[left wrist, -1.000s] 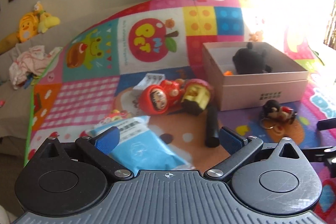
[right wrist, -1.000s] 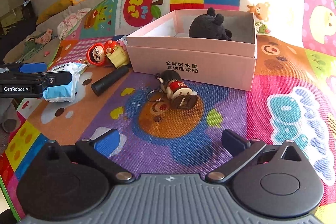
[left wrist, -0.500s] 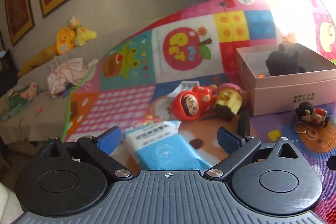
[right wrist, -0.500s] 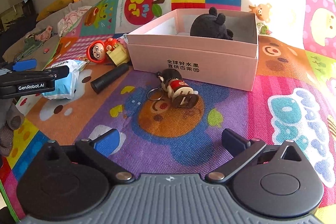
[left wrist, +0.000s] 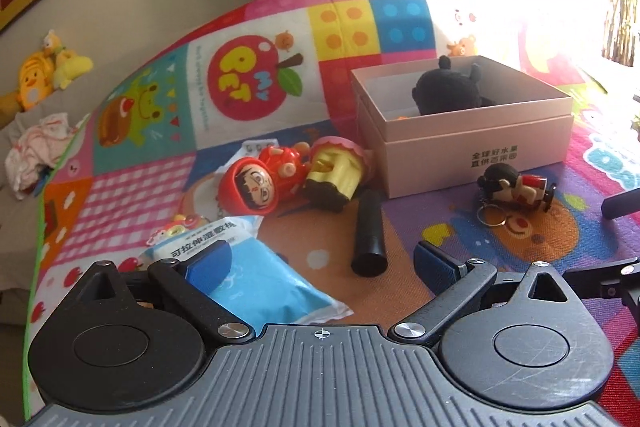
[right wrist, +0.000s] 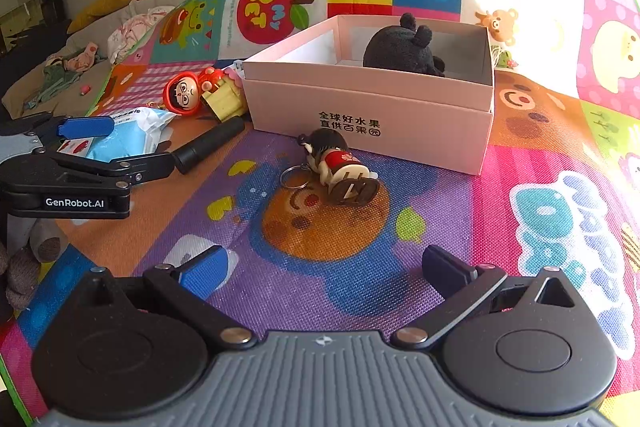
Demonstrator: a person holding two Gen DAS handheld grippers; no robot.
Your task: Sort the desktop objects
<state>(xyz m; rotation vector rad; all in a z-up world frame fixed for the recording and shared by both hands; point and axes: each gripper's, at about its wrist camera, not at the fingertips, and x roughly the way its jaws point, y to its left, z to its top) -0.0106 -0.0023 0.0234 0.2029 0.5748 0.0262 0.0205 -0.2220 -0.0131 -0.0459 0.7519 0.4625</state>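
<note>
One pink box [right wrist: 368,107], one black plush [right wrist: 400,47] inside.

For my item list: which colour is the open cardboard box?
Pale pink cardboard box, with dark printed characters on its front; the right wrist view shows it best.

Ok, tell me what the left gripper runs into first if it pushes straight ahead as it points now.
The left gripper is open. Straight ahead lies the black cylinder, with the blue wet-wipes pack already by its left finger. Probably the cylinder or the mat first; depth is unclear.
</note>
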